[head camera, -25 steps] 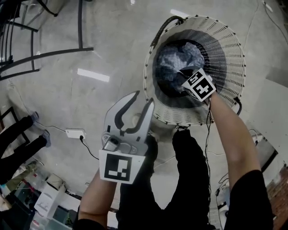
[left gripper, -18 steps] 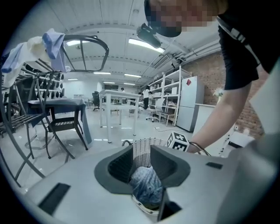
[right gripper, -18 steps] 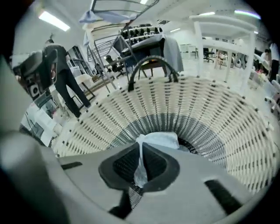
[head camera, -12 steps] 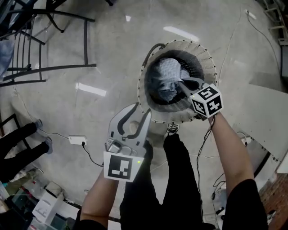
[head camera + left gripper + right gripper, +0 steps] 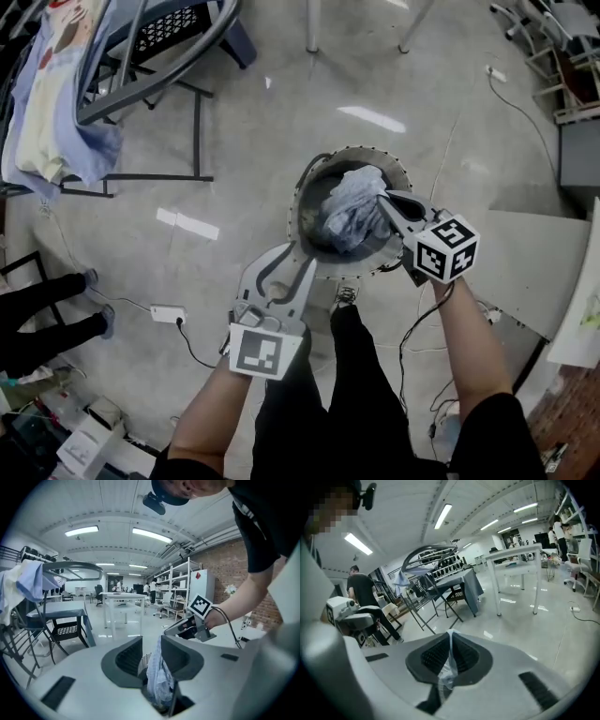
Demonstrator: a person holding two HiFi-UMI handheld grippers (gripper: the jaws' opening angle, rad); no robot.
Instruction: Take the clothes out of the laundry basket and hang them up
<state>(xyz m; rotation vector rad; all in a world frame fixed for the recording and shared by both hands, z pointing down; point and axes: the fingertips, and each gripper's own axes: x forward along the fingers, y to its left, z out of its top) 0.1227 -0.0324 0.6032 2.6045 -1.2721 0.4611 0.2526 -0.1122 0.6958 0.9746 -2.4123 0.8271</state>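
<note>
My right gripper (image 5: 450,644) is clamped shut on a thin fold of the garment (image 5: 352,208), a pale blue-and-white cloth pinched flat between the pads. From that pinch the cloth hangs straight down, so its long axis runs vertical. Its bulk is bunched over the mouth of the laundry basket (image 5: 300,220). I cannot tell whether the lower end has cleared the rim.

My left gripper (image 5: 292,261) has its jaws apart and holds nothing. It sits just outside the near rim of the basket and points toward the hanging cloth, which shows through the gap between its jaws but lies beyond them, not touching. The free claw is therefore near the garment's lower part, in line to catch a second edge.

The relation that matters is where the drying rack (image 5: 141,56) lies. It stands well apart at the upper left of the head view, on the left gripper's side, with hung clothes (image 5: 47,103) already draped on it. I judge that the carry goes across my body.

The floor (image 5: 234,131) is polished concrete, with a power strip (image 5: 169,314) and its cable lying between me and the rack. Tables and shelving fill the workshop behind.
</note>
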